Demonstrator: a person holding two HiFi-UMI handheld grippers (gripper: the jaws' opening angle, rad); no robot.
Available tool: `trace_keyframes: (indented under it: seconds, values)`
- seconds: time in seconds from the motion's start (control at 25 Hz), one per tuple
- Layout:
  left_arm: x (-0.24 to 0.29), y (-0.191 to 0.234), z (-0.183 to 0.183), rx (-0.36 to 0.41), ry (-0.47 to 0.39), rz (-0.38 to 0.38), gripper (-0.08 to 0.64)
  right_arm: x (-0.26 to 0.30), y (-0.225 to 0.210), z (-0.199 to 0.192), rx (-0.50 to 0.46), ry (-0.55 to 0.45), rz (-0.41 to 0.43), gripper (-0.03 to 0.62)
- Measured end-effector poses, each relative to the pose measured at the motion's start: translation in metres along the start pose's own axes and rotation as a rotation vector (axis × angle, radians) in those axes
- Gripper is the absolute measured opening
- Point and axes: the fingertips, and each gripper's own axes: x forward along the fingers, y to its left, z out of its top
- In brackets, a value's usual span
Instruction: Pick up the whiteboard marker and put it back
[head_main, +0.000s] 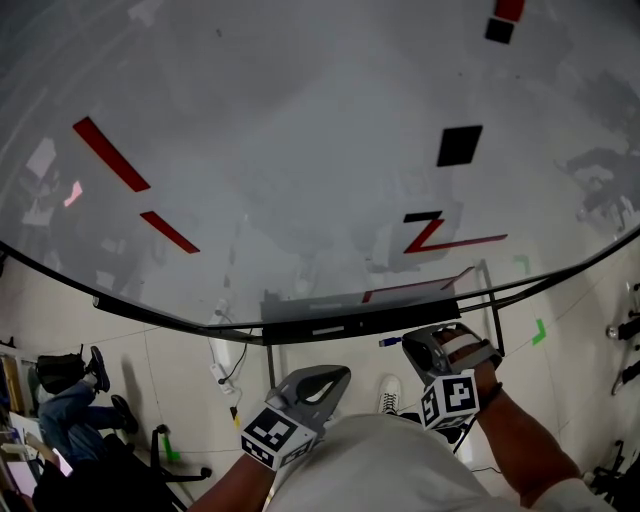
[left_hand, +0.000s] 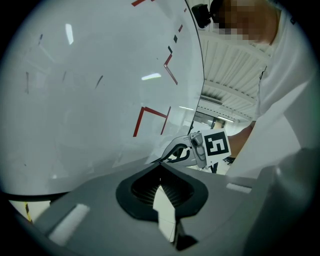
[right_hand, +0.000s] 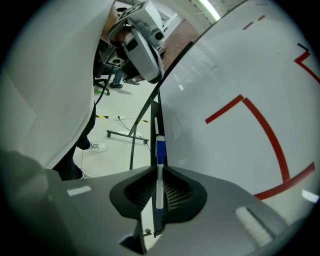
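The whiteboard (head_main: 300, 150) bears a Z-like mark (head_main: 432, 232), black-topped and red below; nothing else is legible.

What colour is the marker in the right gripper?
White with a blue cap; the whiteboard marker shows best in the right gripper view.

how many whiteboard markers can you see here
1. The whiteboard marker is clamped in the right tongs, held at the tray. A pale slim shape farther along the tray might be another, but it is too unclear to tell.
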Motion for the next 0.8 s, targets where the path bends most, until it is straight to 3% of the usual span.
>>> trace_keyframes:
  seconds: [0.8]
  values:
    - [0.002, 0.0, -0.001, -0.005, 0.001, -0.003, 0.015, 0.035, 0.001, -0.021, -0.067, 0.073, 0.049, 0.035]
